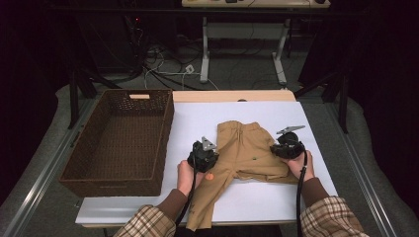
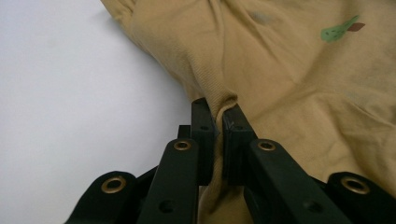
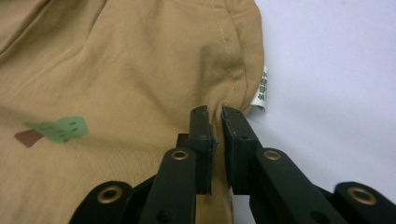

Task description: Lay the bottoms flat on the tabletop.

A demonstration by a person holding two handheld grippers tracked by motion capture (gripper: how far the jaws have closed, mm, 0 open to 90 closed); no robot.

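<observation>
A pair of small tan trousers (image 1: 247,150) lies flat on the white board (image 1: 296,197), waistband toward the far side. My left gripper (image 1: 210,157) is at the trousers' left edge. In the left gripper view this gripper (image 2: 218,112) is shut on a pinched fold of the tan fabric (image 2: 280,84). My right gripper (image 1: 276,150) is at the right edge, and in the right gripper view the gripper (image 3: 215,114) is shut on the side seam of the trousers (image 3: 116,70), beside a white label (image 3: 261,91). A green patch (image 3: 60,128) marks the cloth.
An empty brown wicker basket (image 1: 168,128) stands at the left of the board. One trouser leg (image 1: 200,217) hangs over the board's near edge. An orange patch (image 1: 209,176) sits near the left hand. Cables and table legs lie beyond the far edge.
</observation>
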